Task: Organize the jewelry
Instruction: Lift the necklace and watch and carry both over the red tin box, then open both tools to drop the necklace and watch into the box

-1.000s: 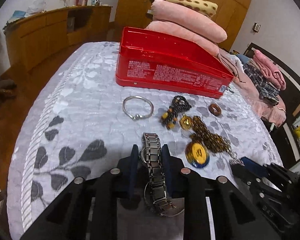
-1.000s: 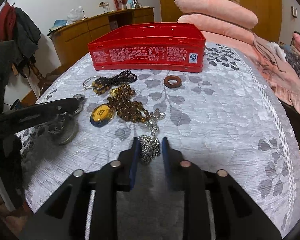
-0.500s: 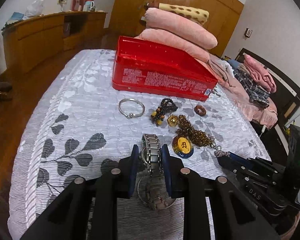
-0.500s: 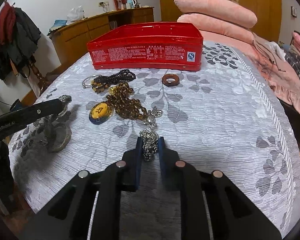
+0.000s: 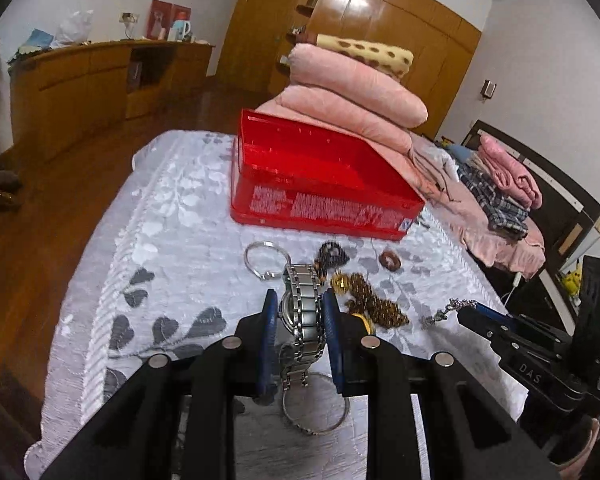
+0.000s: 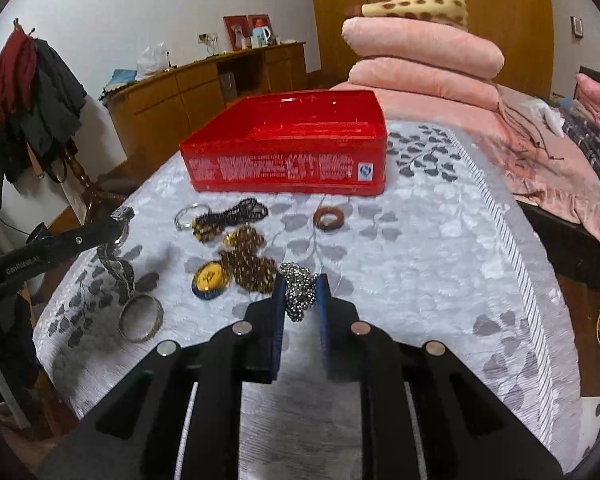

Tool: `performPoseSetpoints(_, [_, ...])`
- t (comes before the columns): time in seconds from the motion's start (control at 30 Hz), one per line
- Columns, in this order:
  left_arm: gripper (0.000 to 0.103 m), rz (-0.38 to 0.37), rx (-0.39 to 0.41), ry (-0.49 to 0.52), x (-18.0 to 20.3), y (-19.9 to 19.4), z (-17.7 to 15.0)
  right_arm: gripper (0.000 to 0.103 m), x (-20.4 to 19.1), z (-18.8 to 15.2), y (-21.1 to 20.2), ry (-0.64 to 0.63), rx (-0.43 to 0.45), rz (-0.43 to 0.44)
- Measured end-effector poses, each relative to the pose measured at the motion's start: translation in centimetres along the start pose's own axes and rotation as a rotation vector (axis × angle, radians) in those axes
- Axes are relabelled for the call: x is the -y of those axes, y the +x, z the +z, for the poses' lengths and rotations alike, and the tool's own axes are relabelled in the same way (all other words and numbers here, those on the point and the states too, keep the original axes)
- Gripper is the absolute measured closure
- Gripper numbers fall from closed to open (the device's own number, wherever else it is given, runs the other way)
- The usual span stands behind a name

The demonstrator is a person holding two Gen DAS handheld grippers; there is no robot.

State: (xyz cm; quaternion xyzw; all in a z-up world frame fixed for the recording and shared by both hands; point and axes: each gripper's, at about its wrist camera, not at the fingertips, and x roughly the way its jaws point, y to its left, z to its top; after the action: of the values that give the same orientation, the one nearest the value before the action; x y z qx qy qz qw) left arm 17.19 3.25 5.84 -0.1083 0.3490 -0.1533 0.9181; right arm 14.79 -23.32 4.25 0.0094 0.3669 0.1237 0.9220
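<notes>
Holding steel watch (image 5: 302, 307) in my left gripper (image 5: 300, 312), fingers (image 5: 269, 322) pressed on band either side, watch lifted clear of bed (image 5: 160, 216), strap end dangling over silver bangle (image 5: 315, 408). My right gripper (image 6: 299, 300) clamps bunched silver chain (image 6: 298, 290), fingers narrow, chain raised above bedspread. Red box (image 6: 288, 148) sits open on bed beyond. Between box and grippers I see thin bracelet (image 5: 265, 260), dark beads (image 6: 236, 216), brown ring (image 6: 329, 218), amber beads (image 6: 248, 260), yellow pendant (image 6: 210, 275).
</notes>
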Motion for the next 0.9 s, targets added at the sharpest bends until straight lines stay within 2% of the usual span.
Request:
performPoseSetpoints(0.17, [0.080, 0.000, 0.025, -0.001, -0.1, -0.4, 0.8, 0.089, 0.1, 0.7, -0.2, 0.000, 0.014, 0.004])
performPoseSetpoints(0.47, [0.080, -0.017, 0.023, 0.021, 1.0, 0.7, 2.1, 0.089, 0.2, 3.0, -0.1, -0.013, 0.046, 0.016])
performPoseSetpoints(0.67, [0.080, -0.026, 0.050, 0.041, 1.8, 1.4, 4.0, 0.089, 0.2, 6.0, 0.2, -0.028, 0.085, 0.020])
performPoseSetpoints(0.9, [0.080, -0.041, 0.103, 0.050, 2.7, 2.2, 7.7, 0.089, 0.4, 10.0, 0.7, -0.035, 0.134, 0.032])
